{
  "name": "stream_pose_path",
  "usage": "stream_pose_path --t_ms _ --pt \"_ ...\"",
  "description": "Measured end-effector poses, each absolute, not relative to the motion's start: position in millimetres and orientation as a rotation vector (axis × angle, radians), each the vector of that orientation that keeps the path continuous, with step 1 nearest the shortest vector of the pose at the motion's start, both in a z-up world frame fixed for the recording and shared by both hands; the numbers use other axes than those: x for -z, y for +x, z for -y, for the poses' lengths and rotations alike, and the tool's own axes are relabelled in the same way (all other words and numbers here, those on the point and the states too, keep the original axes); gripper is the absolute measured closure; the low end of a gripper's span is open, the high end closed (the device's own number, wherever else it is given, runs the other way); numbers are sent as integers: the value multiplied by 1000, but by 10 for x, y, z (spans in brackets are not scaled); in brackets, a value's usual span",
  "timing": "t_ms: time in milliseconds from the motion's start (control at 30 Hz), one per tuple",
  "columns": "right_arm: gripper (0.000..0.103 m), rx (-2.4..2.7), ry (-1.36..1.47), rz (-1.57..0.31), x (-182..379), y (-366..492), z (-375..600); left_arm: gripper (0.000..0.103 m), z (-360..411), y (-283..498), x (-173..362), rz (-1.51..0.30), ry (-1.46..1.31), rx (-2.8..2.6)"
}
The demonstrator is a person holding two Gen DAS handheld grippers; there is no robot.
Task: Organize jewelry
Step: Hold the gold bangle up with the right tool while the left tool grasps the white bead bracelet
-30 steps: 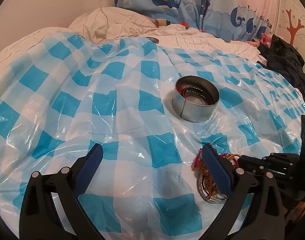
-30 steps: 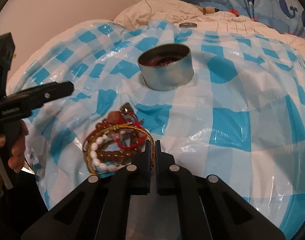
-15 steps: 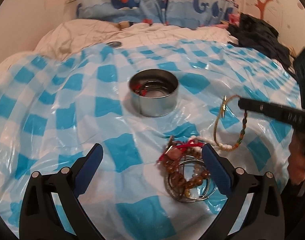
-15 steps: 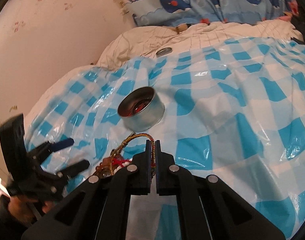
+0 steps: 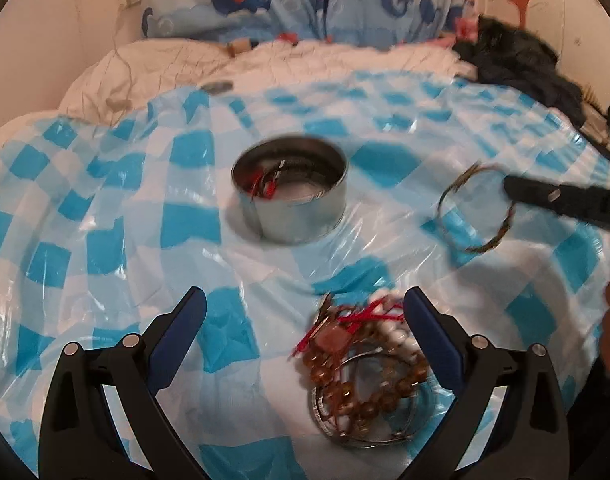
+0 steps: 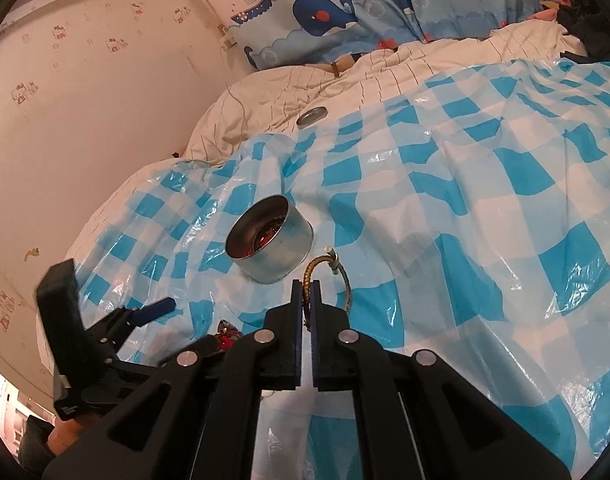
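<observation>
Left wrist view: left gripper (image 5: 305,312), jaws spread and empty, hovers over the tangled bead-bracelet pile (image 5: 365,368) near the round silver metal tin (image 5: 291,196).

Right wrist view: right gripper (image 6: 306,300) pinches a thin braided gold bangle (image 6: 329,280) beside the tin (image 6: 271,250); centre it above the rim before letting go.

Setting: home bedroom. Bed with rumpled white quilt (image 6: 313,80), whale-print curtain (image 6: 385,4) behind it, cartoon-cat wallpaper (image 6: 85,64), dark clothes (image 5: 517,64) heaped beside; blue-checked plastic sheet (image 6: 485,208) over bedding.
</observation>
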State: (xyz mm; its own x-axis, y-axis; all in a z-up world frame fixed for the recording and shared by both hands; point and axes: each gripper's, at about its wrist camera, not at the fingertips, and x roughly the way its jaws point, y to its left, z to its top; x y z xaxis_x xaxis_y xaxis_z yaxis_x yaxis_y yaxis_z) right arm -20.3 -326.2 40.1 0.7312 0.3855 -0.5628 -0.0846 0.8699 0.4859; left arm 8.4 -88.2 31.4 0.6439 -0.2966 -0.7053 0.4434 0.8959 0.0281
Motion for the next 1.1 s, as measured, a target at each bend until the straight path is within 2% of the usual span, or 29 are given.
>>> stream_pose_path --t_ms 167,300,433,533,633,700,800,900,1033,1067,1100 --pt "99 -262 453 -703 -393 -204 3264 8 1083 -234 -463 -658 286 602" --pt "99 -262 457 -714 -386 -196 3271 8 1363 -373 -277 -688 456 639" --pt "99 -267 461 -727 -373 -182 3256 10 1390 -338 -246 -720 407 658" --pt "99 -269 464 -737 -351 -169 3245 19 1341 -268 -238 -755 332 671" --pt "99 -269 471 -742 -337 -156 3251 38 1270 -173 -210 -811 245 685" --pt "99 -270 470 -743 -336 -155 3253 56 1248 -106 -161 -851 216 682" --pt "99 -272 471 -745 -328 -159 3254 75 1234 -64 -107 -881 211 678" --pt "99 -272 472 -745 -325 -158 3254 82 1239 -70 -113 -890 204 700" --pt "99 -272 470 -745 -325 -156 3256 81 1248 -94 -111 -897 230 692" --pt "99 -272 471 -746 -323 -157 3256 80 1243 -85 -111 -903 232 689" --pt "99 -272 471 -745 -324 -155 3256 73 1240 -85 -104 -921 232 691"
